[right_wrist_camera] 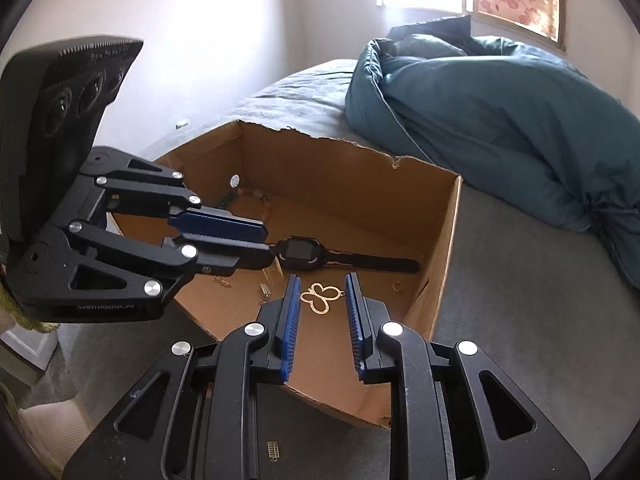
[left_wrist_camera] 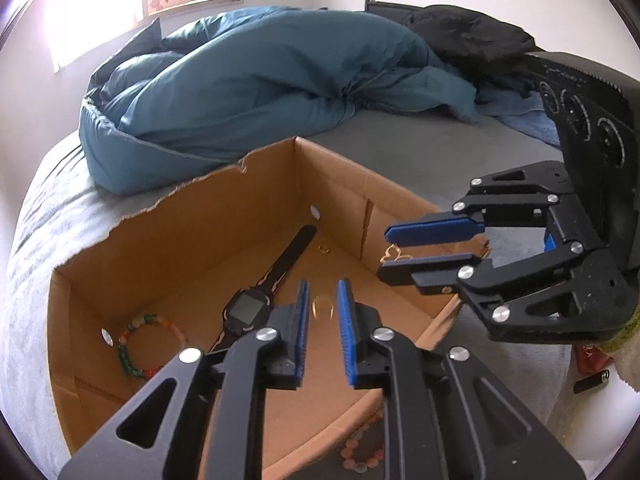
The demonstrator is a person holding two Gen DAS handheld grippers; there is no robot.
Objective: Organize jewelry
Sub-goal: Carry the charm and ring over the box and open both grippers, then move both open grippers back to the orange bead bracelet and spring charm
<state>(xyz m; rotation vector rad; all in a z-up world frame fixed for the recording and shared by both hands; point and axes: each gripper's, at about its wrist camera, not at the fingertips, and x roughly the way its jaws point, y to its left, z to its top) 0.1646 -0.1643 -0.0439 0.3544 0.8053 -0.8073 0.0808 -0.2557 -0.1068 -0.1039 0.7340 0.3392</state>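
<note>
Both tongs hover over the cardboard box: left tongs and right tongs slightly spread, pinching nothing.

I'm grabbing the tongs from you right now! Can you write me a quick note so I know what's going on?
Left tongs: open over the cardboard box; a blurry gold ring shows between them, not gripped.
Right tongs: open, empty, pointing at the butterfly pendant.
Done: watch, beaded bracelet, small ring and the pendant are in the box.
Left: pink bead bracelet and a small charm lie on the bed outside the box.
</note>
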